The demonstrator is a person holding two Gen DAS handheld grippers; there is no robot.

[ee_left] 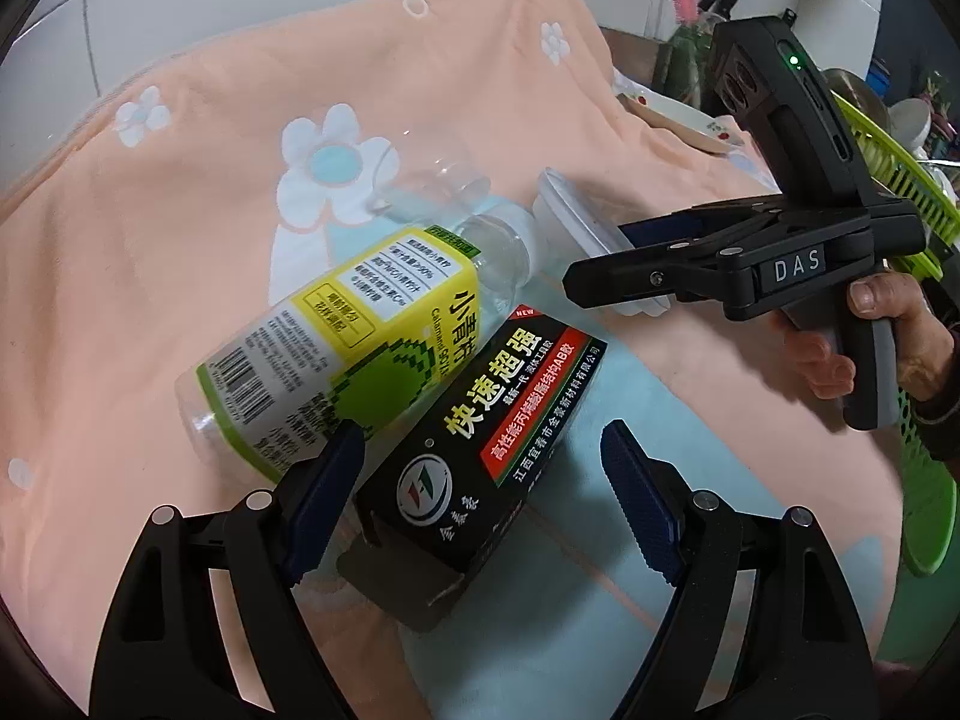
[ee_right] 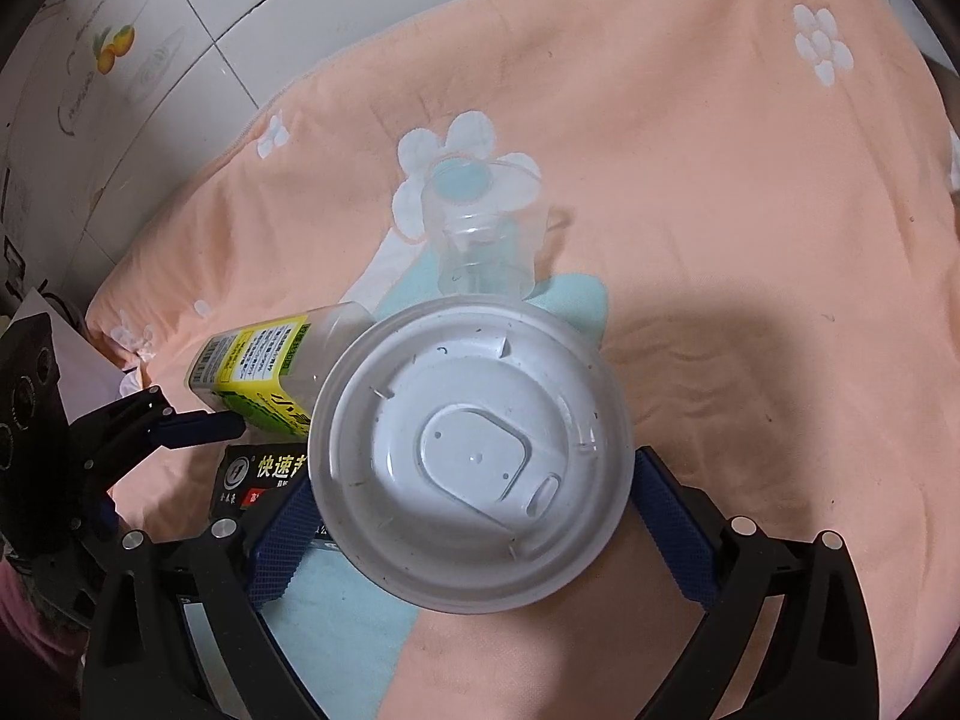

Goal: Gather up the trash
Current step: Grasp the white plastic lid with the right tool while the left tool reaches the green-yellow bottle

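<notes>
Spread over the worktop, a peach-orange towel with white flowers; behind it, white wall tiles. Lying on the towel: empty clear plastic bottle with yellow-green label, black cardboard glue box, small clear plastic cup. Left gripper tilted down, fingers wide open around the box, not pressing. Right gripper closed on round white plastic lid.

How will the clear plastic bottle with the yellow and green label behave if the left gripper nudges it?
The clear plastic bottle with the yellow and green label lies on its side and looks empty, so it is probably light and apt to roll. The soft peach flowered towel beneath may slow it. Its thin walls would likely flex under squeezing.
</notes>
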